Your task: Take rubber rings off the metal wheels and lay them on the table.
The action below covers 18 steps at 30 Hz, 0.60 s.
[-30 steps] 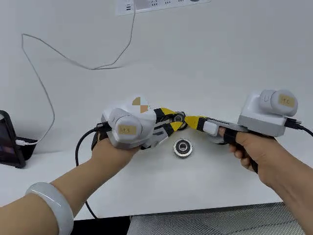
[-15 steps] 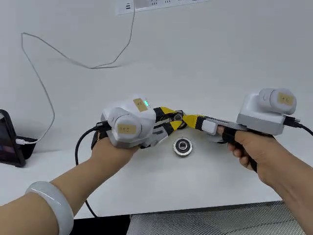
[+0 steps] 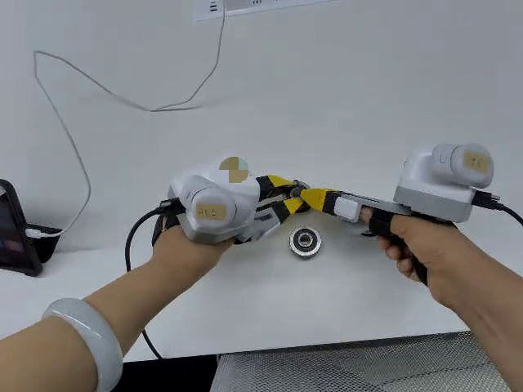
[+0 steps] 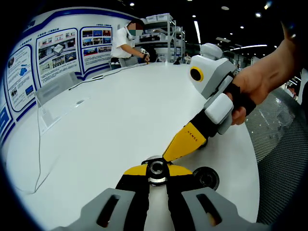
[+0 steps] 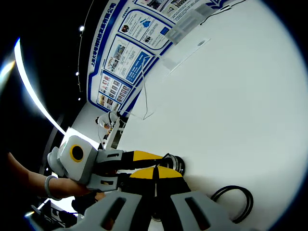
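My left gripper [image 3: 292,198] [image 4: 157,173] is shut on a small metal wheel [image 3: 296,193] [image 4: 157,167], held just above the white table [image 3: 351,114]. From the right, my right gripper [image 3: 307,195] [image 5: 155,173] reaches it, jaws together at the wheel's rim. In the right gripper view a thin black rubber ring [image 5: 168,156] arcs up from the held wheel [image 5: 176,164] beside my yellow tips. The right gripper [image 4: 170,152] touches the wheel's upper right edge. A second wheel [image 3: 305,241] [image 4: 206,177], with its black ring on, lies flat on the table just below the jaws.
A phone [image 3: 15,233] stands at the left table edge with a white cable [image 3: 78,155] running up to a wall socket strip [image 3: 245,6]. A black cable [image 3: 131,253] [image 5: 237,198] trails from the left gripper. The table's front edge [image 3: 327,343] is close, with mesh flooring [image 3: 351,369] below.
Both grippers have risen slightly with the held wheel. The right gripper's tips have crept a little left against it. The wheel on the table has stayed put.
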Motion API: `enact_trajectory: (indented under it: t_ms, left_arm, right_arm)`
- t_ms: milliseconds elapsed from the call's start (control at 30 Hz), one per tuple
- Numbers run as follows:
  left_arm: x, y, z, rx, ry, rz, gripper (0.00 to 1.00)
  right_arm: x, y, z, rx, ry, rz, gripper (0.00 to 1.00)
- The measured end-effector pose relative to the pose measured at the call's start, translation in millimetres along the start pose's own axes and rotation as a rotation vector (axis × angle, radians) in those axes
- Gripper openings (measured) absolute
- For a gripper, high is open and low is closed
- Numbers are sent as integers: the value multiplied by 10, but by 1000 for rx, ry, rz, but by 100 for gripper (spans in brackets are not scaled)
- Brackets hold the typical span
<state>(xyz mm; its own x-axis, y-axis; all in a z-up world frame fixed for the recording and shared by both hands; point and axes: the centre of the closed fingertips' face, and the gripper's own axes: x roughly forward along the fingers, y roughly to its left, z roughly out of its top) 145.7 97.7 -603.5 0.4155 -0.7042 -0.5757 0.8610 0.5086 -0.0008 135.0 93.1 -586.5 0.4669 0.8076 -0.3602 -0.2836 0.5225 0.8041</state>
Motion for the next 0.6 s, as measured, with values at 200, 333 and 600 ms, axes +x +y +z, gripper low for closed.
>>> enact_trajectory:
  t_ms: [200, 333, 600]
  left_arm:
    - [1, 1, 3, 3, 6, 0, 14]
    - [2, 2, 8, 9, 8, -2, 14]
    - [-49, -23, 29, 29, 8, -7, 17]
  right_arm:
    - [-6, 29, -5, 1, -2, 10, 1]
    - [0, 9, 19, 2, -13, 1, 1]
    - [2, -32, 43, -1, -27, -23, 2]
